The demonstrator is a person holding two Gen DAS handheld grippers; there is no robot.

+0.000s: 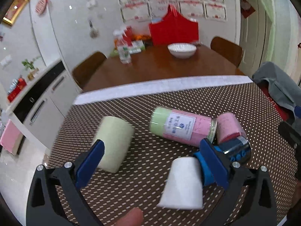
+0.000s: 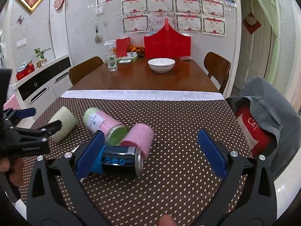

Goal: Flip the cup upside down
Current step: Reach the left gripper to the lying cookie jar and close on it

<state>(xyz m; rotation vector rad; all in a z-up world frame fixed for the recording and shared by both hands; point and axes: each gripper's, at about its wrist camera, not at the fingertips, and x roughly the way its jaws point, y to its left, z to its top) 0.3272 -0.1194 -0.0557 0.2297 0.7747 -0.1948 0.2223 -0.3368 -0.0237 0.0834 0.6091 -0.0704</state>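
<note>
A white paper cup (image 1: 182,184) stands upside down on the dotted brown mat (image 1: 150,169), between the blue fingers of my left gripper (image 1: 152,160), close to the right finger (image 1: 212,162). The left gripper is open and holds nothing. The white cup is hidden in the right wrist view. My right gripper (image 2: 150,150) is open and empty above the mat (image 2: 178,131), with a dark blue can (image 2: 120,160) lying by its left finger (image 2: 90,154). The left gripper also shows at the left edge of the right wrist view (image 2: 28,131).
A pale green roll (image 1: 114,143), a pink and green jar (image 1: 180,126), a pink roll (image 1: 229,128) and the blue can (image 1: 237,148) lie on the mat. Behind it a wooden table (image 2: 143,79) holds a white bowl (image 2: 161,65). A grey-covered chair (image 2: 267,116) stands at right.
</note>
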